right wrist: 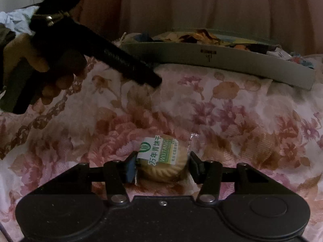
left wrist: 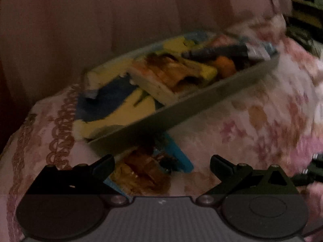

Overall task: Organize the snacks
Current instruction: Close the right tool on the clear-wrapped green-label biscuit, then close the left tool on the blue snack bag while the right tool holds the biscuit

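Observation:
A grey tray (left wrist: 201, 98) heaped with snack packets lies tilted on the flowered cloth; its long wall (right wrist: 242, 64) also shows in the right wrist view. Just below the tray's near wall lies a brown snack packet with a blue edge (left wrist: 145, 171), between the wide-apart fingers of my open left gripper (left wrist: 162, 163). My right gripper (right wrist: 162, 167) is shut on a round biscuit in a clear wrapper with a green and white label (right wrist: 161, 157), low over the cloth. The left gripper (right wrist: 155, 80), held by a hand (right wrist: 38, 64), reaches toward the tray.
The flowered pink cloth (right wrist: 242, 121) covers a soft, uneven surface. A plain pink curtain (left wrist: 101, 20) hangs behind the tray. Dark clutter (left wrist: 306, 16) sits at the far right in the left wrist view, which is motion-blurred.

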